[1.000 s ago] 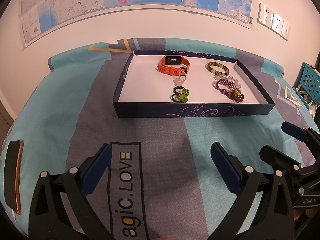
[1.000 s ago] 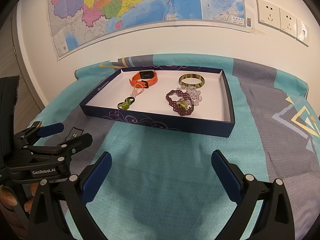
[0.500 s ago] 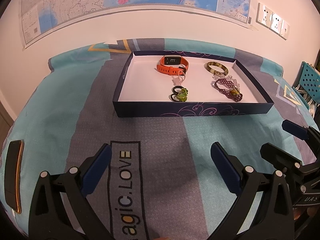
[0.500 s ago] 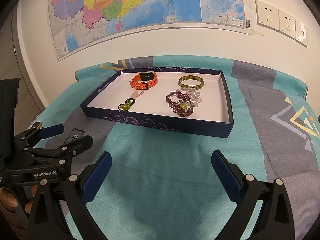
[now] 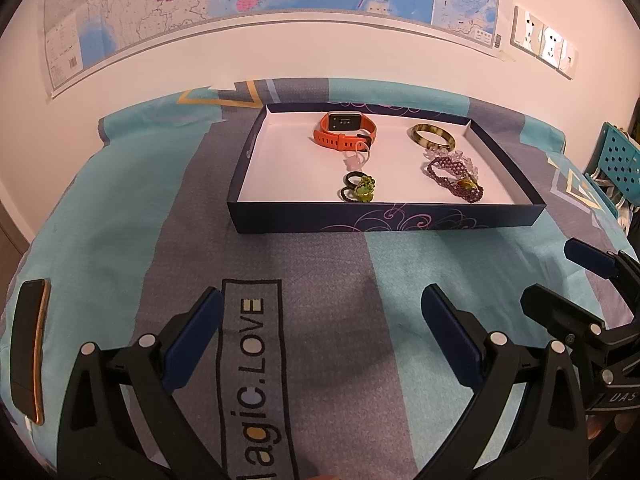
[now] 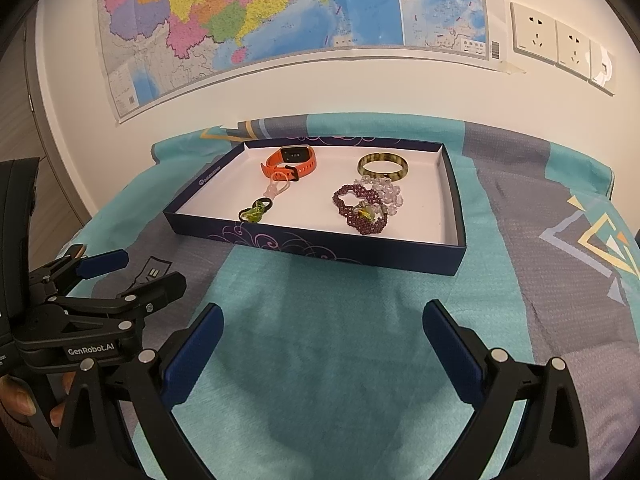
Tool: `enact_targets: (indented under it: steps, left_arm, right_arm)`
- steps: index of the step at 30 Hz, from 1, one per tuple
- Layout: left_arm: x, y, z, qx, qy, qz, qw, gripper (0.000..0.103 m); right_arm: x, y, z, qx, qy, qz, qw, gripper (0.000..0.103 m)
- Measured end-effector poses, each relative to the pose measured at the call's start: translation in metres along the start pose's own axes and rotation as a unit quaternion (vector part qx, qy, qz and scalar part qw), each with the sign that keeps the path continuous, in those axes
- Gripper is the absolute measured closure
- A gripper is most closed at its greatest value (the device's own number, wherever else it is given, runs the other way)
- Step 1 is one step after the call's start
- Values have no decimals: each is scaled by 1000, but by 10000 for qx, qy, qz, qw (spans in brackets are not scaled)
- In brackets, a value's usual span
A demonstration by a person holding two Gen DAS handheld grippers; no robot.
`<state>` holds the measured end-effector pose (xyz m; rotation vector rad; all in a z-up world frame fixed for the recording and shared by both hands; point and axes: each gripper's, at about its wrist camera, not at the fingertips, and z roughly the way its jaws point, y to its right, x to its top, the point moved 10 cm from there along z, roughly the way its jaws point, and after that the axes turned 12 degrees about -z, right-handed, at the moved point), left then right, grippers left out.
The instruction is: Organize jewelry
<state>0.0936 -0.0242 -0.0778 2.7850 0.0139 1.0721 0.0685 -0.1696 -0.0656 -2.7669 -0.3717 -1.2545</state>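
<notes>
A shallow dark blue box (image 5: 384,222) (image 6: 320,246) with a white floor sits on the bed. Inside lie an orange watch (image 5: 346,130) (image 6: 290,162), a brown bangle (image 5: 432,136) (image 6: 383,166), a purple bead bracelet (image 5: 454,178) (image 6: 360,208) beside clear beads (image 6: 386,190), a green ring cluster (image 5: 360,189) (image 6: 254,213) and a pale pink ring (image 5: 356,158) (image 6: 276,186). My left gripper (image 5: 320,324) hangs open over the bedcover, well short of the box. My right gripper (image 6: 322,332) is open too, nothing between its fingers.
A phone in an orange case (image 5: 28,348) lies at the bed's left edge. The right gripper (image 5: 592,292) shows at the left view's right side, the left gripper (image 6: 120,280) at the right view's left. A map and wall sockets (image 6: 560,46) lie behind; a blue crate (image 5: 618,160) stands right.
Both views have drawn back slightly from the box. Nothing in the box has moved and both grippers stay open.
</notes>
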Motion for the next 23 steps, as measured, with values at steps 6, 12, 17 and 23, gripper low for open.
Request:
enact_targets:
  steps: [6,12,17,23]
  left_arm:
    - [0,0,0,6,3,7,10000,5]
    - [-2,-1,-2,-51,-2,-65,10000,6]
    - [-7,6,-1,-146,-128,71,9998,5]
    - [-6,-8,5,-89,-233,41,9997,5]
  right_arm:
    - [-1,-1,-1,10,9,-2,10000,7]
    - [-1,-1,-3,5,32,2,10000,7]
    - [-5,1,-5,6,-24,-86,10000,7]
    - [-26,70,-10,-505,-346,-22,9981,7]
